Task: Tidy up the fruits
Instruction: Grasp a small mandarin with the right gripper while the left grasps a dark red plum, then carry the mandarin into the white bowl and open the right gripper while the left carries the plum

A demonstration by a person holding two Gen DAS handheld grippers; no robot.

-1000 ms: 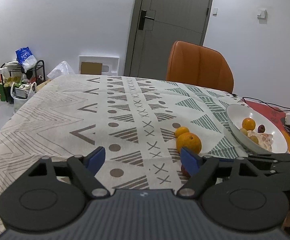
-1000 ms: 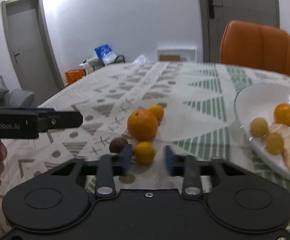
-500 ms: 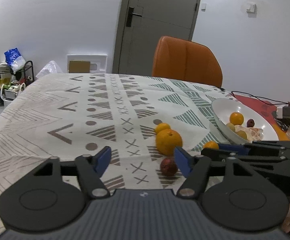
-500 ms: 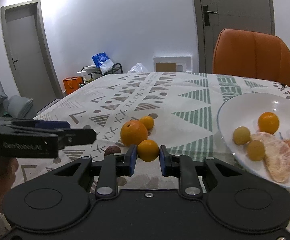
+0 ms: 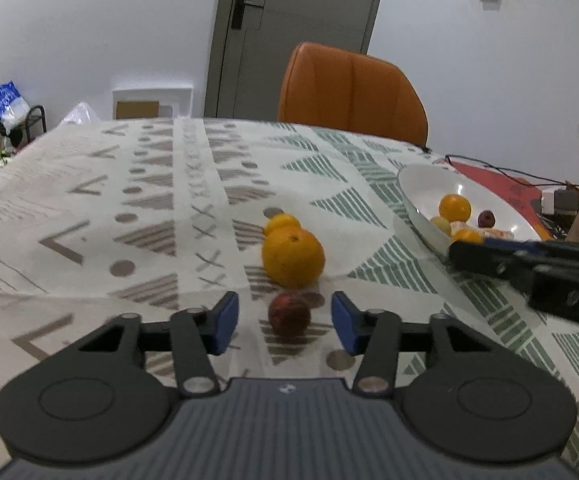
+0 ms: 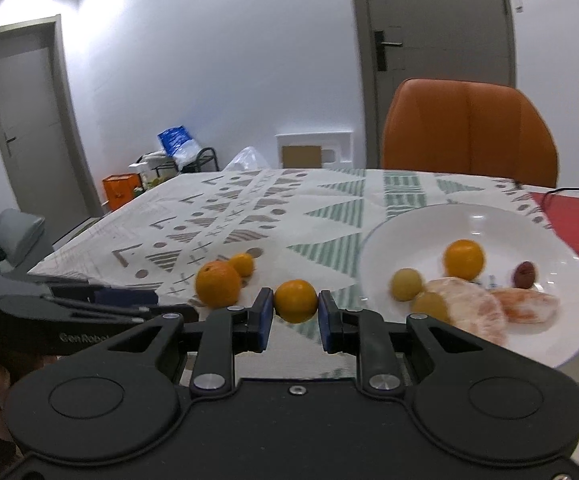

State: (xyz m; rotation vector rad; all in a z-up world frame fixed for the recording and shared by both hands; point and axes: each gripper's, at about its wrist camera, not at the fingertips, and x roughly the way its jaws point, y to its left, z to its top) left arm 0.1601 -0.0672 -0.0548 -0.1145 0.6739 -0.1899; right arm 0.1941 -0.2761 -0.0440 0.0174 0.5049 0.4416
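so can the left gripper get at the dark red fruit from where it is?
Probably yes. The dark red fruit lies on the cloth between the left gripper pads, which have just been closing and don't touch it yet. The big orange sits close behind it, clear of the pads.

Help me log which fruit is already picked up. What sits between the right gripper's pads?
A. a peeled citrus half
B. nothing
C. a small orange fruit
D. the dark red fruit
C: in the right wrist view the right gripper has both blue pads pressed on the small orange fruit, while the dark red fruit lies on the tablecloth.
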